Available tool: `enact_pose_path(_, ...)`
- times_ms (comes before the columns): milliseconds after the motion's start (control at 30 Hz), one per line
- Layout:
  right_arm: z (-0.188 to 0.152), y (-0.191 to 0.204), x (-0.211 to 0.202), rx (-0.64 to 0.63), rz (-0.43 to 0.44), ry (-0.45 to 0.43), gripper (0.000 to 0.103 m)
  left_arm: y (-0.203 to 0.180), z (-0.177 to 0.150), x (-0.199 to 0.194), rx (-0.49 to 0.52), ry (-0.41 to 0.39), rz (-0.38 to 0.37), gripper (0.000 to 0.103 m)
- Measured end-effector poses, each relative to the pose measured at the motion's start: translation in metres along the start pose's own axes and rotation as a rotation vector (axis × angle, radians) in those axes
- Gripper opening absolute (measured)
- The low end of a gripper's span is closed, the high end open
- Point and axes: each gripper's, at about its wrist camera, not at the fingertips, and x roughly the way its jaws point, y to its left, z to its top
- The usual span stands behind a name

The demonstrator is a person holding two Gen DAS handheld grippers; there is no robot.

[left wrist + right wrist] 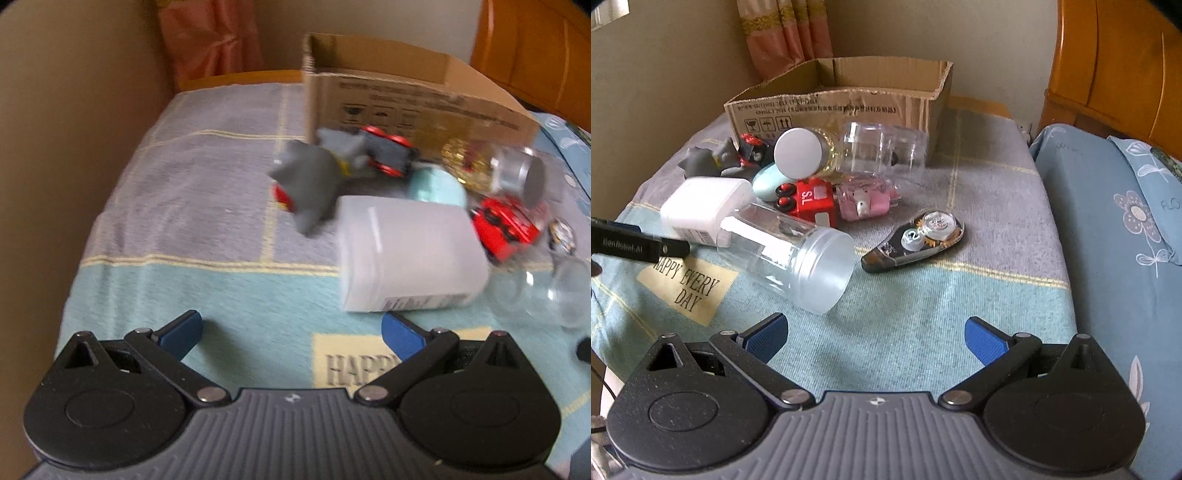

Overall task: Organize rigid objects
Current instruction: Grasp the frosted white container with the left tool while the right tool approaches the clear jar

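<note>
A heap of small objects lies on a checked cloth in front of an open cardboard box. In it are a white plastic container on its side, a clear jar lying down, a grey toy animal, a red toy car, a pale blue oval case, a silver-lidded jar, a clear box, a pink item and a correction-tape dispenser. My left gripper is open just short of the white container. My right gripper is open, near the clear jar.
A blue floral pillow lies to the right of the cloth, with a wooden headboard behind it. A curtain hangs in the back corner. The cloth carries a "HAPPY EVERY DAY" patch at its front left.
</note>
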Motion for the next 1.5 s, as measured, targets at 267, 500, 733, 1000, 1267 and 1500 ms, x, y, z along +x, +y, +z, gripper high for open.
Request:
enact_pose_path(267,0.001,0.014,0.003,-0.027,0.059,0.008,0.103,0.002,0.0,-0.007,0.025,0.019,-0.024,0.102)
enact_pose_path(500,0.005,0.034,0.006,-0.054,0.127,0.011,0.103,-0.032,0.003,-0.025,0.174,-0.037,-0.148,0.102)
enact_pose_path(733,0.005,0.035,0.004,-0.047,0.121,0.018,0.103,-0.05,0.024,-0.017,0.229,-0.086,-0.177,0.102)
enact_pose_path(1000,0.011,0.042,0.005,-0.055,0.108,0.019,0.103,-0.049,0.033,0.005,0.187,-0.079,-0.195,0.098)
enact_pose_path(1267,0.022,0.052,0.009,-0.049,0.121,0.022,0.103,-0.043,0.027,-0.001,0.178,-0.09,-0.204,0.083)
enact_pose_path(1500,0.037,0.059,0.019,-0.05,0.117,0.008,0.103,-0.021,0.014,-0.012,0.161,-0.086,-0.167,0.083)
